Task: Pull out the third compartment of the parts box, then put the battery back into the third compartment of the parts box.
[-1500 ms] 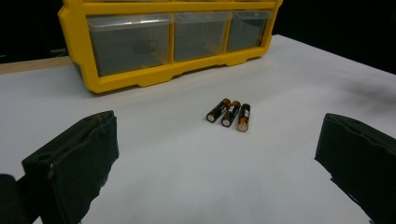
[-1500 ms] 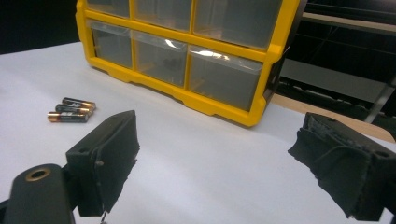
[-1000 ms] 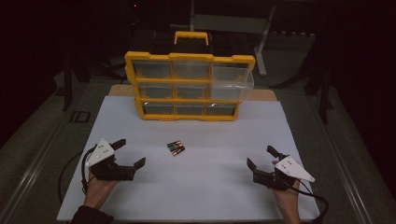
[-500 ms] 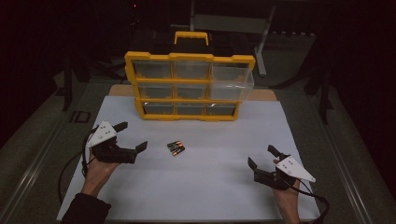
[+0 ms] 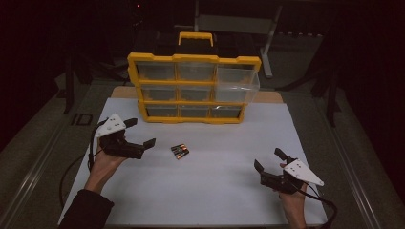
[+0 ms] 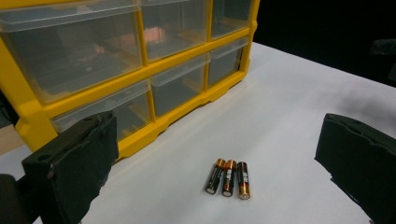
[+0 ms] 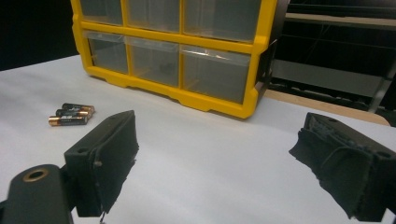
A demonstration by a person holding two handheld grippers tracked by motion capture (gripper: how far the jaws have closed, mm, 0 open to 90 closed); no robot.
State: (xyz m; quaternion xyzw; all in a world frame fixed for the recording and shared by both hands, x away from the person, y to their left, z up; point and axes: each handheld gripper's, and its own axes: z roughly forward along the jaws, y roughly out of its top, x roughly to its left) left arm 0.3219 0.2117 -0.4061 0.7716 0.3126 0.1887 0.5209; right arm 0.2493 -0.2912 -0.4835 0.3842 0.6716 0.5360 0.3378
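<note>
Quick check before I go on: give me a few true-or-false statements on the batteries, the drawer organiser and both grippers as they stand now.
1. Three batteries lie side by side on the white table. True.
2. The left gripper grips a battery. False: its jaws are open and empty.
3. The yellow organiser has its top right drawer pulled out. True.
4. The right gripper is shut. False: its jaws stand open, holding nothing.

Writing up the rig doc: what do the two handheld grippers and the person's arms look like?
Left gripper and right gripper: black two-jaw bodies, each topped by a pale grey three-cornered plate, with a black cable trailing back. Jaw pads are blocky, matte black. A dark sleeve covers the left forearm.
</note>
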